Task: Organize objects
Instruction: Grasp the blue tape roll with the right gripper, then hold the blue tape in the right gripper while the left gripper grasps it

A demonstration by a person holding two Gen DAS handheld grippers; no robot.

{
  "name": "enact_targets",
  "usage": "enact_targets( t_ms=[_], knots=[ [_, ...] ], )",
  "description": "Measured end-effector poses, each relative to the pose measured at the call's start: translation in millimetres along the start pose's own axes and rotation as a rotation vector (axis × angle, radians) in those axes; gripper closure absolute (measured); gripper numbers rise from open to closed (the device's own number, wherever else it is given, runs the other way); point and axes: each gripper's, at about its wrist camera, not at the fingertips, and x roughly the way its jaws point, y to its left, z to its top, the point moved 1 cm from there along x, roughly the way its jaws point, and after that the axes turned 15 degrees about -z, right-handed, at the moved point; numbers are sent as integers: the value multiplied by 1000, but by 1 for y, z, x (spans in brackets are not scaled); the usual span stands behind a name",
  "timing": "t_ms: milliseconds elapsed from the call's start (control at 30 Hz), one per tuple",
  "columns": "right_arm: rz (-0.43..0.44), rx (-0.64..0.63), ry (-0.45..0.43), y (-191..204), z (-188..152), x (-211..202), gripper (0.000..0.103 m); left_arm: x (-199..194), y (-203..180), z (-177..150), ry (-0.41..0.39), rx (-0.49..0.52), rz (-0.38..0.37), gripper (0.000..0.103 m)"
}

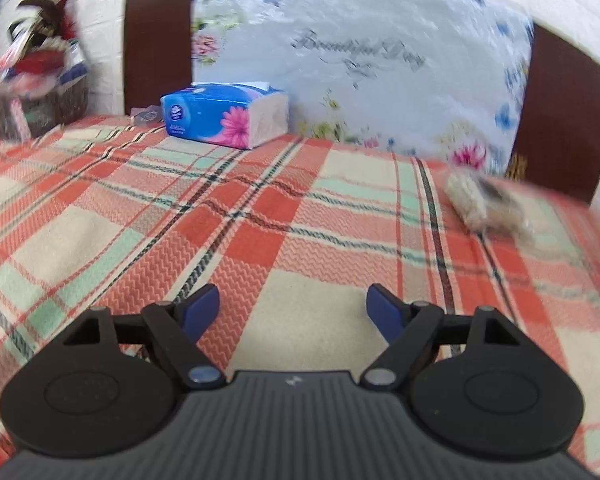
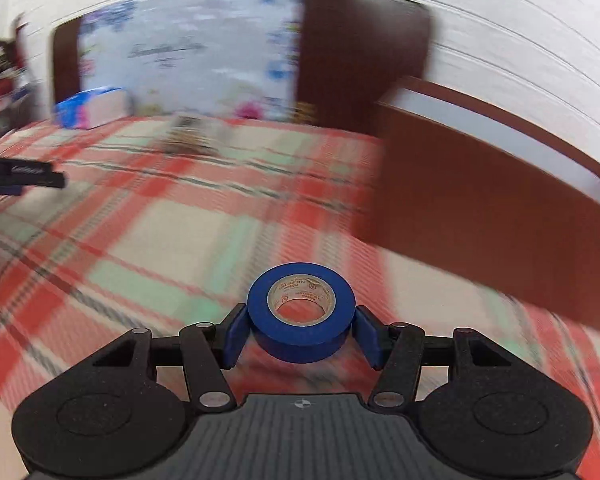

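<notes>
My right gripper (image 2: pixel 302 330) is shut on a roll of blue tape (image 2: pixel 301 312) and holds it above the plaid bedspread (image 2: pixel 148 240); the view is blurred by motion. My left gripper (image 1: pixel 292 308) is open and empty, low over the bedspread (image 1: pixel 260 220). It also shows at the left edge of the right wrist view (image 2: pixel 24 178). A blue tissue pack (image 1: pixel 224 114) lies at the far side near the headboard. A small blurred beige packet (image 1: pixel 488 200) lies at the right of the bed.
A floral pillow (image 1: pixel 360 60) leans on the brown headboard (image 1: pixel 156 40). A basket of odds and ends (image 1: pixel 36 88) stands at the far left. A brown nightstand (image 2: pixel 500 208) stands right of the bed. A small clear wrapper (image 1: pixel 146 114) lies beside the tissues.
</notes>
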Motion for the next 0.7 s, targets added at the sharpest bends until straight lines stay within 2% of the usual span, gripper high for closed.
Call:
enact_targets(
  t_ms=[67, 100, 133, 200, 333, 400, 467, 567, 633, 700],
  knots=[
    [-23, 32, 14, -21, -14, -11, 46, 0, -19, 2, 19, 85, 12, 21],
    [-29, 34, 15, -26, -19, -16, 43, -4, -31, 3, 20, 107, -22, 21],
    [-35, 34, 12, -29, -23, -20, 38, -10, -45, 4, 24, 110, -80, 21],
    [-33, 36, 5, -33, -29, -25, 39, -25, -80, 8, 58, 105, -228, 21],
    [-18, 63, -2, -39, -34, -26, 40, -42, -158, 5, 206, 168, -509, 21],
    [-9, 71, -7, -41, -35, -27, 40, -44, -193, -3, 305, 229, -599, 23],
    [1, 80, -10, -43, -36, -26, 40, -44, -219, -10, 386, 245, -679, 32],
    [15, 85, -16, -44, -37, -24, 39, -43, -246, -19, 462, 273, -733, 38],
    [25, 87, -20, -43, -38, -24, 39, -43, -258, -26, 489, 301, -737, 38],
    [34, 83, -24, -42, -37, -23, 39, -40, -267, -32, 526, 310, -745, 44]
  ],
)
